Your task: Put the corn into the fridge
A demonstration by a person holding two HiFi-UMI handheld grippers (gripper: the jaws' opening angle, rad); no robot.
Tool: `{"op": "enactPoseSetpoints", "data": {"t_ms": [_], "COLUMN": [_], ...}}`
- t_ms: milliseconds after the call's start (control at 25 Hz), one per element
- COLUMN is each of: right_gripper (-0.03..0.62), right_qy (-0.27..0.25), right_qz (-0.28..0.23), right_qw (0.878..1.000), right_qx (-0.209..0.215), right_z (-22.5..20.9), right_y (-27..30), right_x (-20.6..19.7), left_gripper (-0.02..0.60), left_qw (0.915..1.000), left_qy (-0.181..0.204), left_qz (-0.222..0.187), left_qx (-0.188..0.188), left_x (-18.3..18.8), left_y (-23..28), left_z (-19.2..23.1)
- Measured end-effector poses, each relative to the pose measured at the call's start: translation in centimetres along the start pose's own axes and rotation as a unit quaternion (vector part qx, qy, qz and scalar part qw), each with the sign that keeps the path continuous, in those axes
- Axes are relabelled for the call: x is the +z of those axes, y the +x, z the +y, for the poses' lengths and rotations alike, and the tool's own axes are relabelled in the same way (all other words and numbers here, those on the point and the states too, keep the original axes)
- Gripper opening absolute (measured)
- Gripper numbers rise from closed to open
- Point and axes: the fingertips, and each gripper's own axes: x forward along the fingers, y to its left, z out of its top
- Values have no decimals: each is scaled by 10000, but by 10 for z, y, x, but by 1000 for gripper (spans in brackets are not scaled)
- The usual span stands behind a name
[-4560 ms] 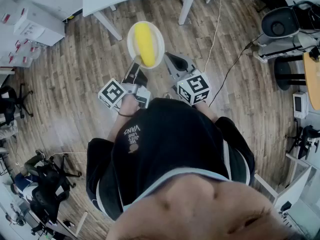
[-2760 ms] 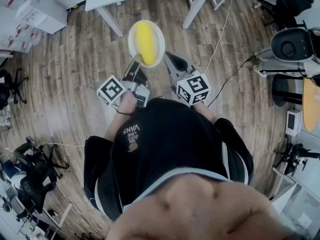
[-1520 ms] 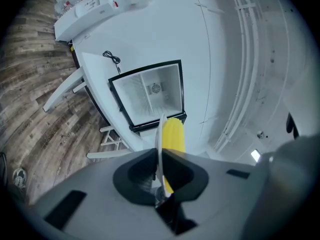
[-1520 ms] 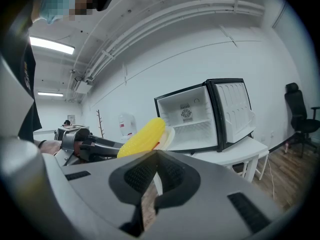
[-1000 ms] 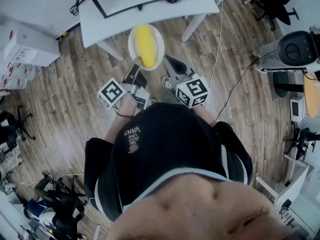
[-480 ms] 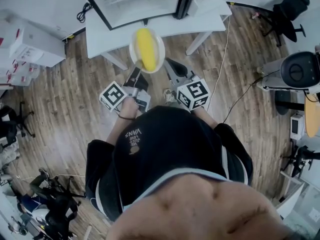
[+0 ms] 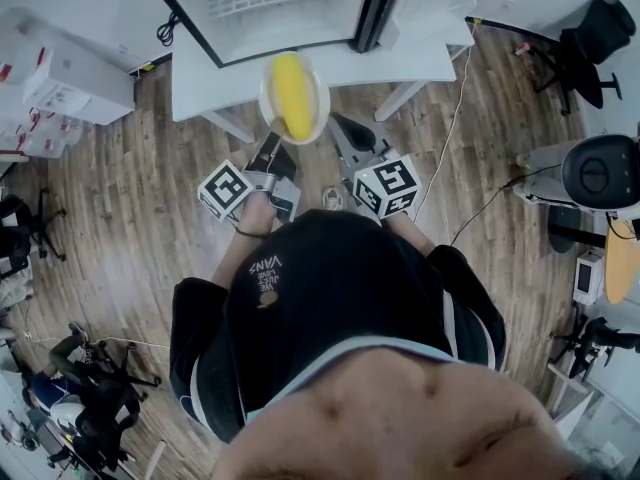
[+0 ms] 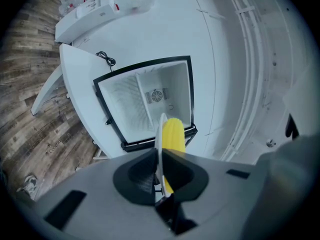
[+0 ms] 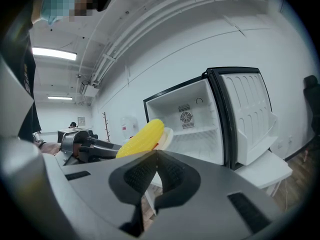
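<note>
From the head view, the person stands facing a white bench point(image 7: 405, 60) on a wooden floor point(image 7: 120, 198), with a small fridge point(image 7: 280, 13) on top of it, its door swung open. The left tongs point(image 7: 274, 136) are clamped on the near rim of a white plate point(image 7: 313, 108), and the corn point(image 7: 290, 90) lies lengthwise on that plate, held in the air just in front of the fridge opening. The right tongs point(image 7: 343, 126) sit just beside it, to the right of the plate.

In the left gripper view, the left tongs point(image 8: 158, 154) pinch the plate point(image 8: 159, 129), seen edge-on. The corn point(image 8: 173, 134) rests against the plate's right face. Past it, the fridge point(image 8: 125, 99) shows a bare white inside with a vent on its back wall.

In the right gripper view, the right tongs point(image 9: 157, 152) are closed together with nothing between them. The corn point(image 9: 141, 138) and plate point(image 9: 166, 136) hover to their left, outside the fridge point(image 9: 200, 119), whose door point(image 9: 250, 111) hangs open at the right.
</note>
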Motion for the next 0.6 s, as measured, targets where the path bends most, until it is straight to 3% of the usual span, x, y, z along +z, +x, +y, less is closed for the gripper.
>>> {"op": "enactPoseSetpoints", "data": {"t_ms": [600], "right_gripper": [12], "right_qy": [-85], "right_qz": [124], "right_qw": [9989], "right_qx": [441], "right_z": [-43], "right_y": [18], "right_x": [4], "left_gripper": [31], "left_qw": [9990], "left_qy": [-31], "left_qz": [-406], "left_qx": [164], "left_x": [-1], "left_y": [36], "left_z": [6]}}
